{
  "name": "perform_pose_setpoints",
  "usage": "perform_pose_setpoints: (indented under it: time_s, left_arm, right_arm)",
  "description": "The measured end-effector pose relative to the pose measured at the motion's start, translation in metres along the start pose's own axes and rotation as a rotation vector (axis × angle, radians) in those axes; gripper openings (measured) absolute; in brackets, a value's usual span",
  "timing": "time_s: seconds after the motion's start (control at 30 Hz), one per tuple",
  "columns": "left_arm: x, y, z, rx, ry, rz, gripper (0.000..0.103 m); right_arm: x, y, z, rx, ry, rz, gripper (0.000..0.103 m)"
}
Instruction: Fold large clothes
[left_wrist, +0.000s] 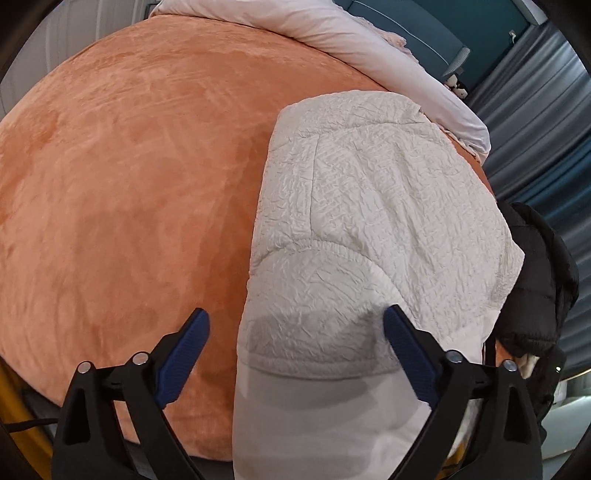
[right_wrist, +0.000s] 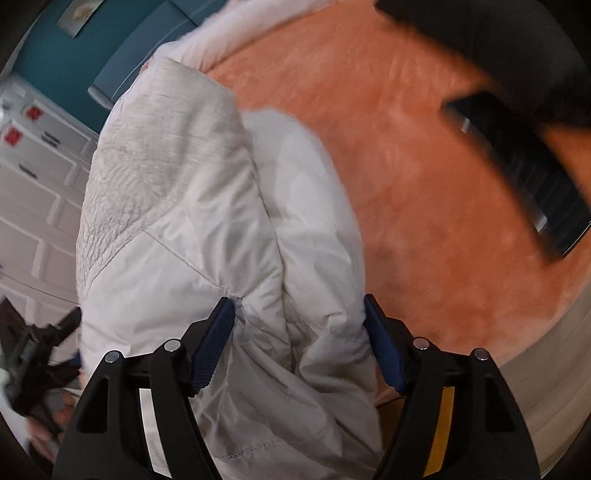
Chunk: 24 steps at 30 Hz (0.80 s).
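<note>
A white padded jacket (left_wrist: 369, 206) lies folded lengthwise on an orange plush bed cover (left_wrist: 129, 184). My left gripper (left_wrist: 295, 325) is open and hovers just above the jacket's near end, its blue pads wide apart. In the right wrist view the same jacket (right_wrist: 192, 206) fills the middle. My right gripper (right_wrist: 299, 314) is open with a bulky fold of the jacket between its blue pads, the pads close to the fabric on both sides. The view is blurred by motion.
A pale pink duvet (left_wrist: 332, 33) is bunched at the far edge of the bed. A black garment (left_wrist: 535, 280) hangs off the bed's right side. A dark slatted object (right_wrist: 528, 166) lies on the cover. White panelled doors (right_wrist: 33, 206) stand at the left.
</note>
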<state>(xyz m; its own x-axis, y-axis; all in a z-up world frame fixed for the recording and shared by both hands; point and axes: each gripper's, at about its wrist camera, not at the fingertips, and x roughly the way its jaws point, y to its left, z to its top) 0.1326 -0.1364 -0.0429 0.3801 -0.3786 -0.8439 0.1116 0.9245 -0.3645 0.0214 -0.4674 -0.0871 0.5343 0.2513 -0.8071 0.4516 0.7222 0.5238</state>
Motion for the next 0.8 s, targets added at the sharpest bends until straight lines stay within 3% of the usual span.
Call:
perform_pose_setpoints:
  time_s: [0.07, 0.13, 0.2, 0.23, 0.33, 0.43, 0.5, 0.57, 0.6, 0.67, 0.73, 0.8]
  left_arm:
    - [0.002, 0.003, 0.002, -0.008, 0.004, -0.009, 0.098]
    - [0.001, 0.006, 0.005, -0.013, 0.002, -0.010, 0.098]
    - [0.003, 0.006, 0.006, -0.003, 0.004, -0.016, 0.098]
    - [0.004, 0.006, 0.006, -0.003, 0.003, -0.016, 0.098]
    - [0.011, 0.004, 0.006, -0.014, -0.004, -0.028, 0.098]
    - [0.024, 0.011, 0.010, -0.046, 0.008, -0.098, 0.098]
    - [0.041, 0.024, 0.014, -0.126, 0.053, -0.209, 0.098]
    - [0.055, 0.036, 0.018, -0.211, 0.113, -0.312, 0.098]
    - [0.057, 0.037, 0.021, -0.216, 0.130, -0.330, 0.098]
    - [0.051, 0.031, 0.026, -0.173, 0.125, -0.335, 0.090]
    - [0.034, 0.019, 0.031, -0.075, 0.078, -0.322, 0.080]
    - [0.018, 0.013, 0.040, -0.008, 0.036, -0.322, 0.072]
  right_arm:
    - [0.004, -0.003, -0.003, 0.037, 0.043, 0.048, 0.065]
    - [0.001, 0.014, -0.009, -0.075, 0.047, 0.007, 0.066]
    - [0.003, 0.017, -0.009, -0.122, 0.022, -0.041, 0.077]
    - [0.008, 0.011, -0.005, -0.092, 0.025, -0.053, 0.089]
    - [0.021, -0.005, 0.003, 0.014, 0.057, 0.012, 0.097]
    - [0.026, 0.010, 0.005, -0.044, 0.060, 0.010, 0.098]
    - [0.030, 0.013, 0.005, -0.045, 0.067, 0.061, 0.097]
    - [0.034, 0.013, 0.005, -0.024, 0.079, 0.125, 0.092]
    - [0.036, 0.012, 0.006, -0.019, 0.090, 0.167, 0.076]
    - [0.037, 0.014, 0.006, 0.003, 0.100, 0.224, 0.051]
    - [0.029, 0.030, 0.003, -0.046, 0.074, 0.215, 0.036]
    - [0.019, 0.052, -0.004, -0.098, 0.039, 0.211, 0.029]
